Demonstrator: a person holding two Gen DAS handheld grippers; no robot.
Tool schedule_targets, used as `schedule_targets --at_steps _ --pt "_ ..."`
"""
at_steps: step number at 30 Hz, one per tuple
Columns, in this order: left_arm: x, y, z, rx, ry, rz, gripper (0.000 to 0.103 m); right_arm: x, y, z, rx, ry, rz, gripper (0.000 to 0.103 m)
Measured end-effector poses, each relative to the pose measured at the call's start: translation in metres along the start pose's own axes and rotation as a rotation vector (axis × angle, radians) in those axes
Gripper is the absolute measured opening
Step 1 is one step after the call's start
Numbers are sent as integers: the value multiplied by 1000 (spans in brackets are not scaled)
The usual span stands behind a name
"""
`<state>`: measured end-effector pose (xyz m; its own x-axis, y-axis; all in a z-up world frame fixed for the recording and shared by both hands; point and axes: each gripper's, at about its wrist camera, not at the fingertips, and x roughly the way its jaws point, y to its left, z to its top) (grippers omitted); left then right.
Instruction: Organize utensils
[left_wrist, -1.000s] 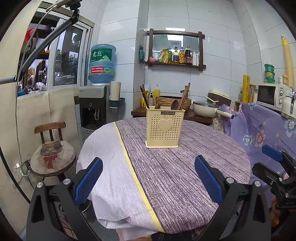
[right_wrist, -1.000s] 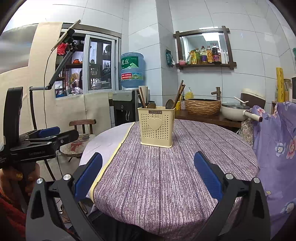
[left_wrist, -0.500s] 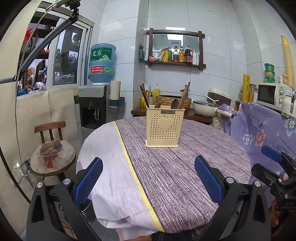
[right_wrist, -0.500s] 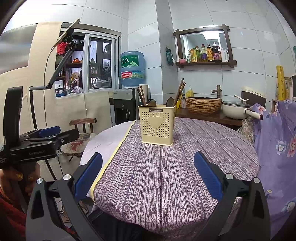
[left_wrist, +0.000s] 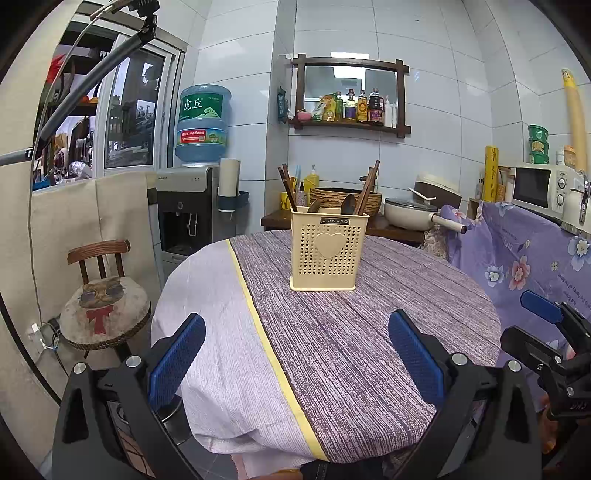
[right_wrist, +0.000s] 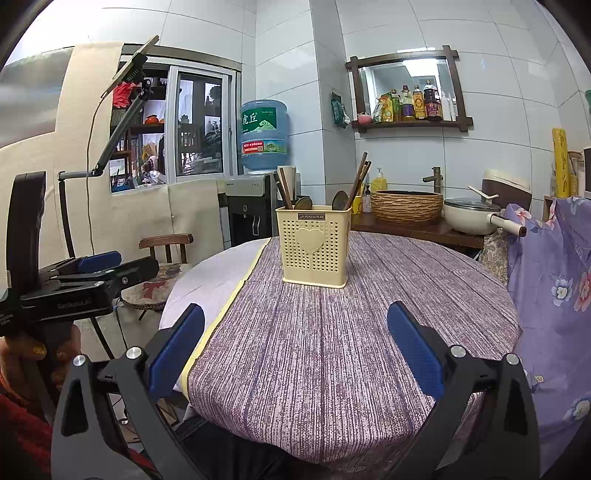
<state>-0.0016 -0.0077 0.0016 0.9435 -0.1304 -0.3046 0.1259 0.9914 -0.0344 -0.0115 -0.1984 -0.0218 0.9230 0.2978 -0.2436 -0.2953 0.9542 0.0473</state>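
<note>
Left wrist view shows a round table under a purple woven cloth (left_wrist: 354, 332). Near its centre stands a cream perforated plastic utensil holder (left_wrist: 328, 251), labelled "JIANHAO" above a raised heart. Dark wooden chopsticks (left_wrist: 365, 188) and wooden spoons (left_wrist: 347, 204) stand upright inside it, handles leaning on the walls. No loose utensil is visible around the holder, so sorting appears complete or not started. Left gripper (left_wrist: 295, 362) and right gripper (right_wrist: 295, 358) both hover short of the holder, blue-padded fingers (right_wrist: 177, 350) spread wide, grasping nothing.
</note>
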Motion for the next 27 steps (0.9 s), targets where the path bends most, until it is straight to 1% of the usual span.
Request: schedule_targets --at_steps 17,22,27 --pt "1 -1 1 -1 1 -1 98 1 1 1 0 5 4 98" --pt "-1 0 -5 -14 -6 -22 98 2 1 0 -2 7 4 98" --pt "-2 -2 -4 0 -8 -2 98 2 2 0 -2 8 3 98"
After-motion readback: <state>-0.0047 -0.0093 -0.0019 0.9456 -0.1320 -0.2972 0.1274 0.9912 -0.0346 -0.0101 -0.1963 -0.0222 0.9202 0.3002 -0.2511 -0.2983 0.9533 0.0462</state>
